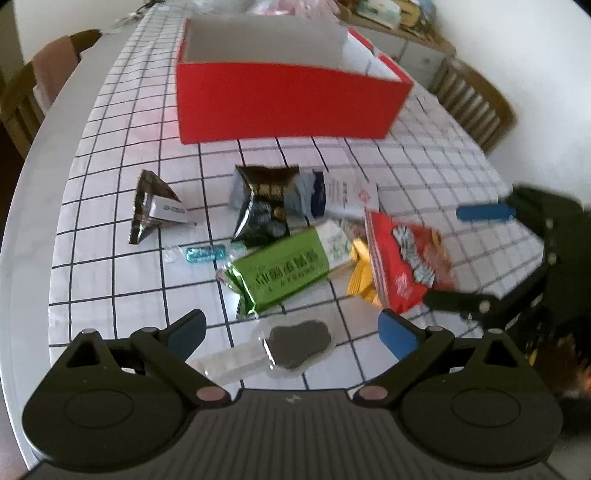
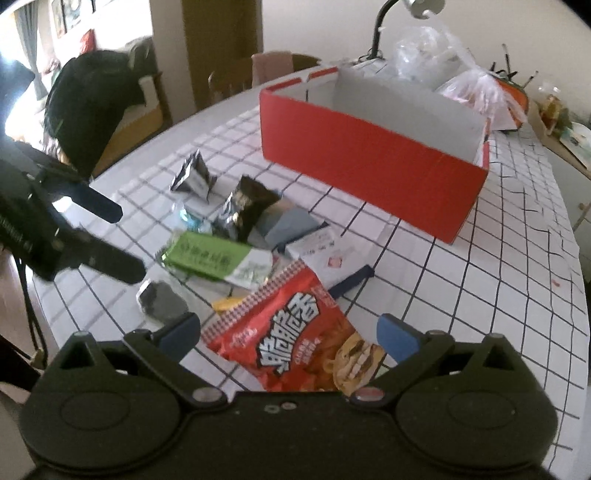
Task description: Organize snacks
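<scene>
A pile of snack packets lies on the checked tablecloth in front of an open red box (image 1: 288, 103) (image 2: 373, 162). My left gripper (image 1: 291, 332) is open, its fingers either side of a clear packet with a dark snack (image 1: 299, 347) (image 2: 162, 301). My right gripper (image 2: 290, 334) is open around a red snack bag (image 2: 295, 336) (image 1: 402, 258). Beyond lie a green packet (image 1: 284, 273) (image 2: 207, 254), a dark foil bag (image 1: 264, 206) (image 2: 243, 210), a triangular foil packet (image 1: 151, 206) (image 2: 194, 177), a small blue candy (image 1: 205, 254), a yellow packet (image 1: 364, 273) and a white-and-blue packet (image 1: 343, 195) (image 2: 317, 247).
The round table (image 1: 33, 206) has wooden chairs at its left (image 1: 22, 96) and right (image 1: 476, 107). Plastic bags (image 2: 461, 77) and a desk lamp (image 2: 384, 26) stand behind the box. A dark bag rests on a chair (image 2: 88, 103) at the left.
</scene>
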Available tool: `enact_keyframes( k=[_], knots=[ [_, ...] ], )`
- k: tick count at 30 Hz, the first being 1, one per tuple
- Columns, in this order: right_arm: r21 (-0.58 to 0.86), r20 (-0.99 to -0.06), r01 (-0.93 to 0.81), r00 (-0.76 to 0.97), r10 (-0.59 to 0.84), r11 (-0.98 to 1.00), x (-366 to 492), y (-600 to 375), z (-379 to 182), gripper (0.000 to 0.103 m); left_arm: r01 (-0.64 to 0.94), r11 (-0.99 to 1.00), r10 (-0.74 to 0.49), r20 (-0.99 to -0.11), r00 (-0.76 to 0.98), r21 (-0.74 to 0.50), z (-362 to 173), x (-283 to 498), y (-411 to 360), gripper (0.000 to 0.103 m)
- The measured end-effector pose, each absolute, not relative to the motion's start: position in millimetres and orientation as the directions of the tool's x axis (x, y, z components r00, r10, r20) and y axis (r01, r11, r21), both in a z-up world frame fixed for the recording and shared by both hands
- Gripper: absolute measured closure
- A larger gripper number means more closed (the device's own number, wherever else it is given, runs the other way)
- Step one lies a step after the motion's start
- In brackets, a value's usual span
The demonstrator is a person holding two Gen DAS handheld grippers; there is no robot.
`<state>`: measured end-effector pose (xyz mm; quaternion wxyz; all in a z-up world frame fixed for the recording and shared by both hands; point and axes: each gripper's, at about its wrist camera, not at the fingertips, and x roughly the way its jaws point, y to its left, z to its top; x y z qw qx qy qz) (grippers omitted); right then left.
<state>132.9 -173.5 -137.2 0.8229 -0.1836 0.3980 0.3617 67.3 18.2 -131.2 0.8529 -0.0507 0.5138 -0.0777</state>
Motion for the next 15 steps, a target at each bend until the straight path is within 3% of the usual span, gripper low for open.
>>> enact_keyframes(
  k=[10, 15],
  knots=[
    [-0.118, -0.834, -0.853, 0.363, 0.415, 0.508, 136.5, -161.2, -154.3, 0.003, 0.215, 0.972, -0.182, -0.881, 0.437, -0.095, -153.9, 63.2, -1.8, 0.004],
    [-0.129, -0.856, -0.883, 0.329, 0.4, 0.451, 142.5, -157.5, -162.3, 0.004, 0.263, 0.963, -0.178, -0.887, 0.426, -0.067, -164.0, 69.1, -7.8, 0.018]
  ],
)
